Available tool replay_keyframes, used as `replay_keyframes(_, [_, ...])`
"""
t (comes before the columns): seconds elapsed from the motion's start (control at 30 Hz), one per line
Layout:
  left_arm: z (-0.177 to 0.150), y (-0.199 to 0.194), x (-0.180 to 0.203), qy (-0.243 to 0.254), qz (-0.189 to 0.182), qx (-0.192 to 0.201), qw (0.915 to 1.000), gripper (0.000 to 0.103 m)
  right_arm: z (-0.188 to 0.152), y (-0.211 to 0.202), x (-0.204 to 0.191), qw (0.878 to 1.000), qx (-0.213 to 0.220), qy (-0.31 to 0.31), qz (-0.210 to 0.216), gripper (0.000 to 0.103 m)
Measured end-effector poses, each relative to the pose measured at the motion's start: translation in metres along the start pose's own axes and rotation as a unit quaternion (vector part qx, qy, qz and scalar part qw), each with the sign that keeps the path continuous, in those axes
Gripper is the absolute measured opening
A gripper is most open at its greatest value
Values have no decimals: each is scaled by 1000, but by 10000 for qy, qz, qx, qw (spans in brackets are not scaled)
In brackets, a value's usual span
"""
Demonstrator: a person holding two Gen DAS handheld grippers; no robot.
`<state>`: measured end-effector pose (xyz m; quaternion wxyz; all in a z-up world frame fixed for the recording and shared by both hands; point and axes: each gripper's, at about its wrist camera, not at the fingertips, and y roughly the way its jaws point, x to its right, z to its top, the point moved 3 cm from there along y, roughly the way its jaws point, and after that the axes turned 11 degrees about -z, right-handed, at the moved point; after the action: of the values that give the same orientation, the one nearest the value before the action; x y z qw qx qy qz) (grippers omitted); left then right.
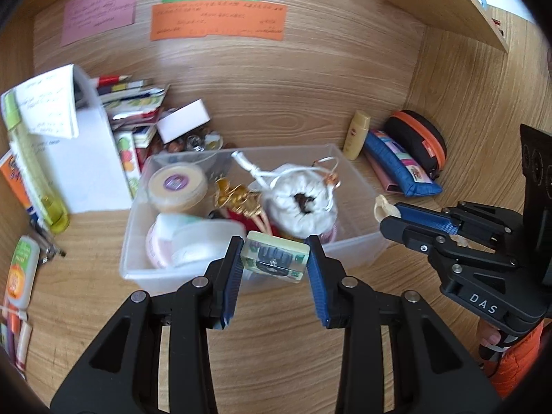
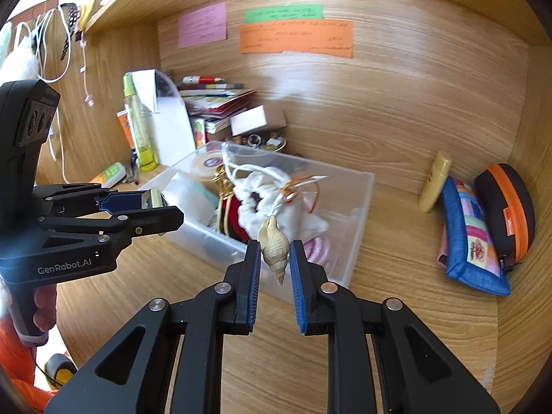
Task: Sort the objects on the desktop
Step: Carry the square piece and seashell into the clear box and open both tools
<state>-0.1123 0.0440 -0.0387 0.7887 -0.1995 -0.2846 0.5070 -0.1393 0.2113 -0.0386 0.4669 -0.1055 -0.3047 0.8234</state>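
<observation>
Nearest each lens, black gripper arms with blue pads are filling the lower frame. Beyond the fingertips, the wooden desk (image 2: 396,310) is lying open and bare on the near side, and its back panel and side walls are closing the space in behind and to both sides.

Just ahead of and below both tools, the clear plastic bin (image 1: 355,241) is sitting on the desk, its near rim lying just past the pads. It is holding a white drawstring pouch (image 1: 300,200), a round tan-lidded tub (image 1: 177,183) and a gold ornament (image 1: 241,200).

The left gripper (image 1: 275,257) is standing partly closed, its pads pressing on both ends of a small clear block (image 1: 275,257); the block is looking pale green at the edges, with a dark shape inside. It is hanging over the bin's near rim.

The right gripper (image 2: 275,255) is closed narrowly on a seashell (image 2: 275,246), a cream spiral with its pointed tip aiming toward the camera. The shell is hanging above the bin's near corner.

To the right of the tools, a blue patchwork pouch (image 2: 472,241), a black case with an orange zip (image 2: 503,207) and a yellow tube (image 2: 434,183) are lying near the side wall. To the left, a white upright holder (image 1: 86,158) with papers is standing beside the bin.
</observation>
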Motion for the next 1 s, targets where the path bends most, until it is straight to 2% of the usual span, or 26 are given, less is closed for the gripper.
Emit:
replay_keyframes(0.13, [7, 12, 5, 103, -61, -81, 9999, 36, 5, 5, 11, 9999, -9, 146, 65, 15])
replay_keyframes(0.47, [15, 46, -1, 119, -12, -342, 9993, 36, 9, 33, 17, 9998, -198, 65, 57, 15])
replay_keyframes(1.0, [18, 60, -6, 238, 84, -440, 9987, 36, 13, 61, 19, 9991, -425, -30, -1, 16])
